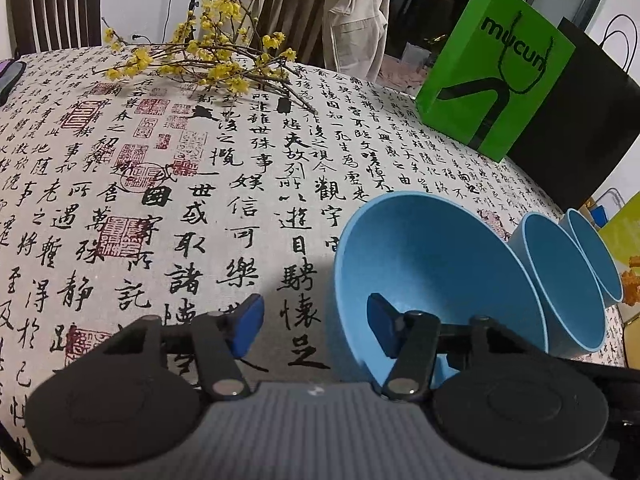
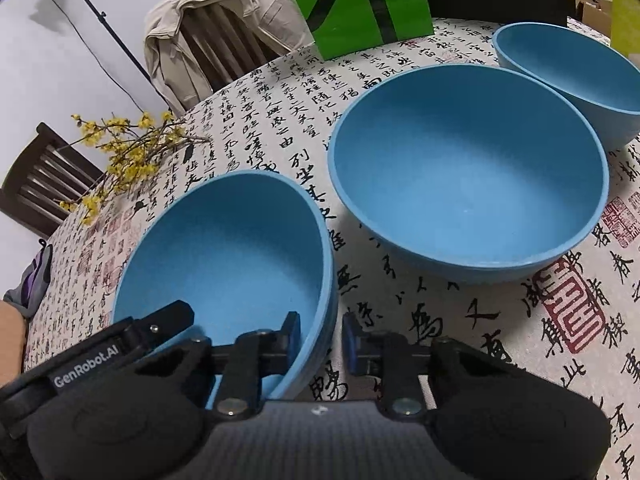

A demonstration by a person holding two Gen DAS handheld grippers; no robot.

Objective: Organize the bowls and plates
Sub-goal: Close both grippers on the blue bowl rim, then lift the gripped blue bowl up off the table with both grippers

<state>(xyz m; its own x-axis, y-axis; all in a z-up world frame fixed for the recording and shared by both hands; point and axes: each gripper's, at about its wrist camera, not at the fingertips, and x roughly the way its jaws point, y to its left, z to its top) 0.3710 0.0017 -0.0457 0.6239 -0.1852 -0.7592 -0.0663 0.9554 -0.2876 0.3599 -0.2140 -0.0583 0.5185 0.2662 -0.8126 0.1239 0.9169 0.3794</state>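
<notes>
Three blue bowls stand on the calligraphy tablecloth. In the right wrist view the near bowl (image 2: 228, 248) is at lower left, a larger bowl (image 2: 468, 168) at centre and a third bowl (image 2: 572, 76) at upper right. My right gripper (image 2: 320, 344) straddles the near bowl's right rim, one finger inside and one outside, with a small gap on each side. In the left wrist view my left gripper (image 1: 316, 328) is open over that same bowl's left rim (image 1: 344, 248), its right finger inside the bowl (image 1: 432, 264). The other two bowls (image 1: 560, 280) stand behind it.
A spray of yellow flowers (image 1: 208, 56) lies on the table (image 1: 120, 200) at the far side. A green paper bag (image 1: 496, 80) and a black bag (image 1: 580, 108) stand at the back right. Chairs, one with a beige jacket (image 2: 216, 32), ring the table.
</notes>
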